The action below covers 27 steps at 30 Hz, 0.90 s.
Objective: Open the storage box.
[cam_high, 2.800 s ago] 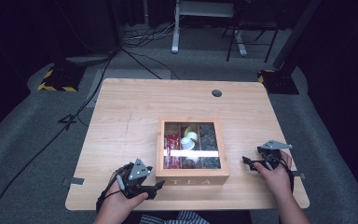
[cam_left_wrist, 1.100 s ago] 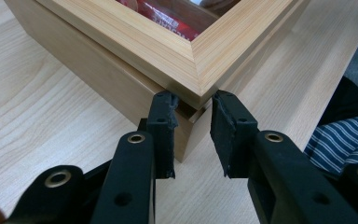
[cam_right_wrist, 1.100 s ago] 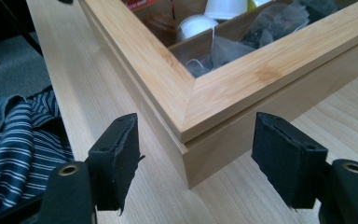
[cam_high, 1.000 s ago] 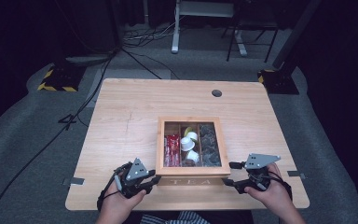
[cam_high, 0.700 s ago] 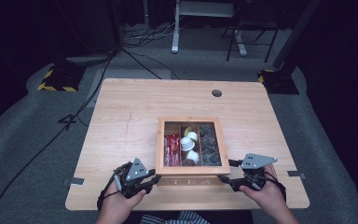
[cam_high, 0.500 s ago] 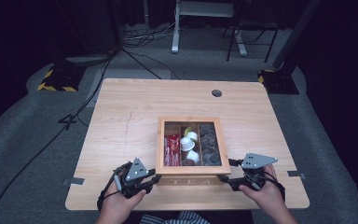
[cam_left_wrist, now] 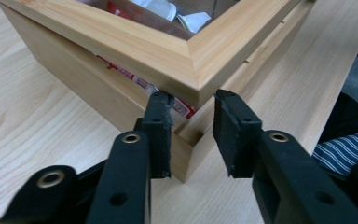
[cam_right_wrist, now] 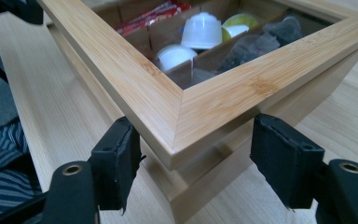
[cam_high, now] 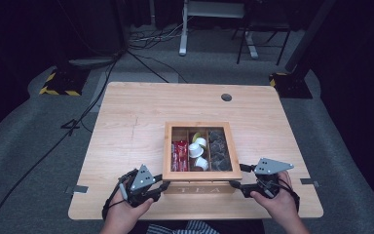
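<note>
The left tongs [cam_high: 161, 186] stand at the near left corner of the wooden tea box [cam_high: 200, 186]. In the left gripper view their jaws straddle that corner: one pad [cam_left_wrist: 161, 135] lies against the box wall under the raised lid frame [cam_left_wrist: 186, 56], the other stands clear of the wood. The jaws have just been opening, with the corner between them, so they are released and grasp nothing. The right tongs [cam_high: 236, 186] stand at the near right corner. In the right gripper view their jaws are spread wide to either side of the lid corner [cam_right_wrist: 182, 116], with both pads apart from the wood: released.

The tea box sits on the worktop [cam_high: 136, 122], toward the near edge and right of centre, with "TEA" on its front wall. Through the lid's window three compartments show:
- left: red packets [cam_high: 180, 156];
- middle: white capsules [cam_high: 197, 151], with one yellow-green one;
- right: dark sachets [cam_high: 219, 151].
</note>
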### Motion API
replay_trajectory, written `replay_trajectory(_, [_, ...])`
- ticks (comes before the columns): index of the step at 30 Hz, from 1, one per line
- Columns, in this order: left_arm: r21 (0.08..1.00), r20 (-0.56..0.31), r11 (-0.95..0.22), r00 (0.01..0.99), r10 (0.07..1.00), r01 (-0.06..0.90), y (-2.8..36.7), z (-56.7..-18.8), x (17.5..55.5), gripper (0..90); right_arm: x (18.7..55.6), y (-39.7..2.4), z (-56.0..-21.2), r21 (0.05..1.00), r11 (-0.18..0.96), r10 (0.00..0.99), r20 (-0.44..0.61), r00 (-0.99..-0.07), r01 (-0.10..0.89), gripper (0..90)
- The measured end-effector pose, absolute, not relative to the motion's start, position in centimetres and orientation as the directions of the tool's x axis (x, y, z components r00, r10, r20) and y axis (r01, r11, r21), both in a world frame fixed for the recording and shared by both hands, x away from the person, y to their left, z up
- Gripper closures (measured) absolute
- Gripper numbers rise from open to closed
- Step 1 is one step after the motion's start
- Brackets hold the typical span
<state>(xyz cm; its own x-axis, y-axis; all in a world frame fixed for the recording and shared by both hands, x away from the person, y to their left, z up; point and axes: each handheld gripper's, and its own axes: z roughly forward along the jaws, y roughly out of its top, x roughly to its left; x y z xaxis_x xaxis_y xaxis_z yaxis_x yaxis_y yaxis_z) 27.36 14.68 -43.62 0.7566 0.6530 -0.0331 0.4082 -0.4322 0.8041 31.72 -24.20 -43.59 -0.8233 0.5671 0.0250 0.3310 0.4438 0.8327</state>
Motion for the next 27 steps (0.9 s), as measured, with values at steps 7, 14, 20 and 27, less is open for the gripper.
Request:
replay_trajectory(7, [0.807, -0.038, -0.414, 0.736, 0.675, 0.421, 15.2, -43.7, 27.6, 59.4, 31.6, -24.5, -42.0, 0.862, 0.430, 0.582, -0.036, -0.812, 0.270, 36.0])
replay_trajectory(14, [0.803, -0.040, -0.409, 0.725, 0.687, 0.433, 15.5, -44.0, 27.9, 57.9, 31.9, -24.8, -39.7, 0.899, 0.396, 0.593, -0.092, -0.800, 0.189, 40.9])
replay_trajectory(20, [0.798, -0.046, -0.405, 0.716, 0.697, 0.446, 16.0, -44.5, 28.3, 57.2, 32.3, -24.7, -38.7, 0.903, 0.401, 0.590, -0.128, -0.797, 0.151, 41.8])
replay_trajectory(27, [0.798, -0.043, -0.402, 0.707, 0.706, 0.449, 16.4, -44.7, 28.6, 56.8, 33.2, -24.3, -37.0, 0.902, 0.421, 0.581, -0.184, -0.793, 0.098, 44.3])
